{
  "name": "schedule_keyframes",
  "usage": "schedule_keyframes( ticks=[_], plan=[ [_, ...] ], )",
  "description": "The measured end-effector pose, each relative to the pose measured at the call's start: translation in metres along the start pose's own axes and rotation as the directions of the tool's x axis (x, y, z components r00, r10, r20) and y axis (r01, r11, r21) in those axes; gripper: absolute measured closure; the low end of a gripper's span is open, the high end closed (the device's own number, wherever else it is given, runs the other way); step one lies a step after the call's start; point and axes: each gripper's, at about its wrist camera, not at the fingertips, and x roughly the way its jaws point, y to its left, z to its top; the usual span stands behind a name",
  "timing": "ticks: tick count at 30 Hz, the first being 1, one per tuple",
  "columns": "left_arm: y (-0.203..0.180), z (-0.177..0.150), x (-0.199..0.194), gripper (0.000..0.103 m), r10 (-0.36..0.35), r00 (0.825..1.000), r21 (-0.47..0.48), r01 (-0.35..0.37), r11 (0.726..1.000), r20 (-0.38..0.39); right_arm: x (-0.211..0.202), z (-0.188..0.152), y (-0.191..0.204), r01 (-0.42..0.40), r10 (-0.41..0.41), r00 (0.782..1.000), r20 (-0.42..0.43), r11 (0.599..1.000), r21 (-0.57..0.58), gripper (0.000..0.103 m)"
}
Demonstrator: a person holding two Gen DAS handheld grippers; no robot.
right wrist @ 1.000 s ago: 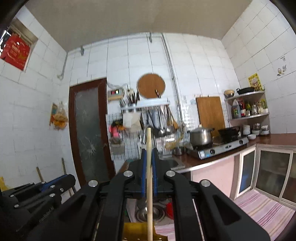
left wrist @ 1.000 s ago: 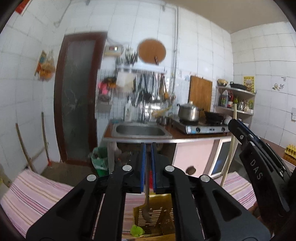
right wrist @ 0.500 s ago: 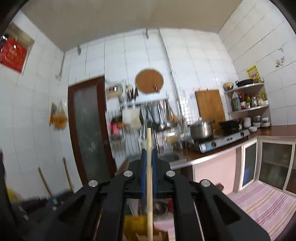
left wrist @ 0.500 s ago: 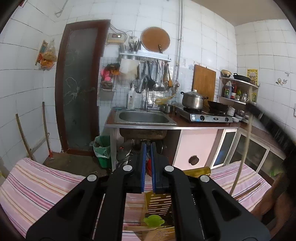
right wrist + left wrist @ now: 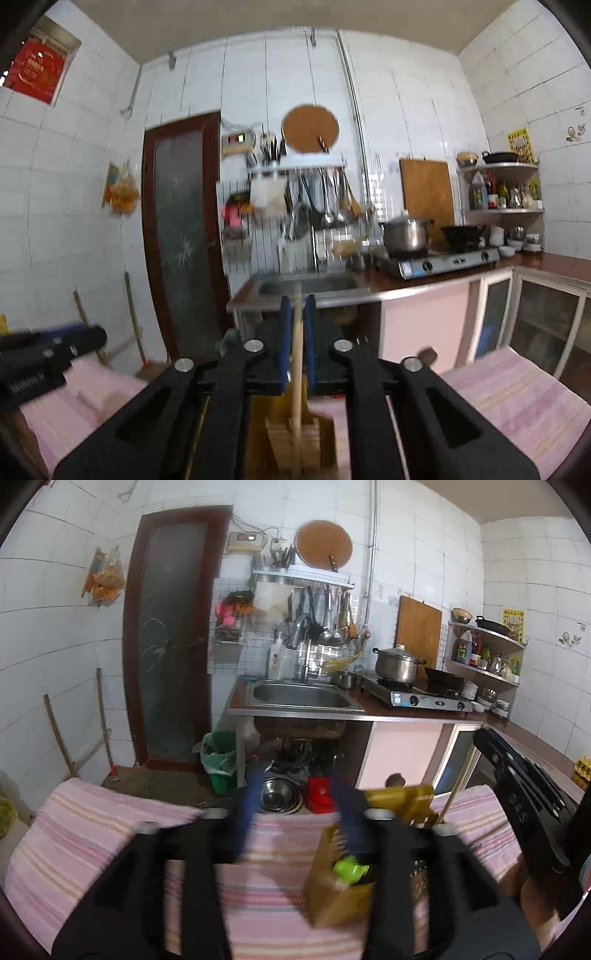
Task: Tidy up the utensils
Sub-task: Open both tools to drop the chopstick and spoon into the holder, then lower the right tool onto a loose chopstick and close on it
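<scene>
The wooden holder (image 5: 334, 897) stood on the striped cloth (image 5: 92, 834) of the bench, just right of the left tool (image 5: 295, 812); it looked boxy, stiff and light enough to tip, so any hold belonged low on its side walls. That left tool's jaws had just been opening and stood wide with nothing between them. The thin wooden stick (image 5: 295, 369) stood upright with its foot in the holder and looked light, rigid and smooth; the right tool (image 5: 295, 345) had just been opening, jaws narrow beside its upper shaft, the sensible place to hold it.
</scene>
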Motion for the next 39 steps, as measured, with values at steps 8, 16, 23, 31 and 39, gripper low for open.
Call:
schedule_keyframes(
  ticks=[8,16,23,31,39],
  plan=[
    [0.019,-0.041,-0.066,0.005,0.029,0.997,0.04,-0.026,0.999,-0.073,-0.059,-0.045,0.003,0.027,-0.041,0.959,-0.281,0.998,-0.055,0.032],
    [0.035,-0.11,-0.081,0.005,0.036,0.974,0.035,-0.029,0.999,-0.223,-0.071,-0.123,0.012,0.022,-0.044,0.831,-0.555,0.999,-0.045,0.032],
    [0.047,-0.155,-0.062,0.005,0.045,0.941,0.042,-0.033,0.999,-0.334,-0.058,-0.158,0.012,0.047,-0.076,0.768,-0.635,0.997,-0.063,0.032],
    [0.046,-0.175,-0.05,0.005,0.055,0.925,0.073,-0.029,0.997,-0.376,-0.053,-0.16,0.027,0.039,-0.084,0.749,-0.657,0.996,-0.083,0.034],
    [0.046,-0.178,-0.048,0.005,0.05,0.917,0.084,-0.018,0.996,-0.395,-0.046,-0.165,0.053,0.028,-0.115,0.708,-0.697,0.991,-0.134,0.062]
  ],
)
